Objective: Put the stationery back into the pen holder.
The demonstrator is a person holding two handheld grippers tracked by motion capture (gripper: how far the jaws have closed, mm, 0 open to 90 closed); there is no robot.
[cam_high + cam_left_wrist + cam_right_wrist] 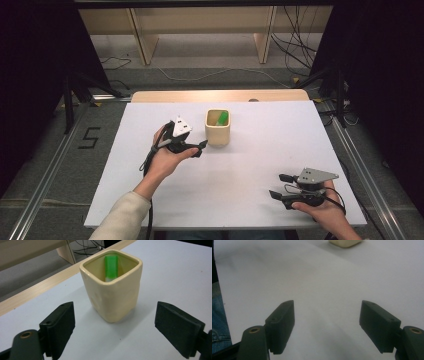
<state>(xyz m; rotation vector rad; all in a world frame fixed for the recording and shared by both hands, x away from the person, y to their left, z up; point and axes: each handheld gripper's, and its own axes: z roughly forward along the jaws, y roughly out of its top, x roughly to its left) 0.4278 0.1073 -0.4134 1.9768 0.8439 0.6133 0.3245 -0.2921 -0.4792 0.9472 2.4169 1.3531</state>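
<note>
Resting near the front edge of the white desk (pixel 250 170), the person's right hand (pixel 325 207) holds the right tongs (pixel 281 185) low over the surface, jaws spread wide with nothing between them. In the right gripper view those two black jaws frame only bare white desk, with the base of the cream cup just showing at the top and a strip of blue denim at the left edge. The grey three-cornered plate (pixel 316 176) sits on top of that tool, and its cable loops back past the wrist.

Further in and to the left, the left hand (pixel 165 157), with a pale sleeve (pixel 122 217) on the forearm, holds the left tongs (pixel 201 147) pointed toward the cup, their tip just beside its near left wall. They too stand released: in the left gripper view the jaws are wide apart, with the cup between and beyond them, touching neither.

The cream cup (pixel 217 127) is a squarish ceramic piece standing upright a little behind the middle of the desk. Inside it a green stick-like object (pixel 111 266) leans against the far wall, a white band at its lower visible end.

Beyond the desk's wooden back edge lie a grey floor (pixel 200 77), loose cables (pixel 295 45) and pale wooden shelving (pixel 200 22); a "5" (pixel 89 137) is marked on the floor at the left.
</note>
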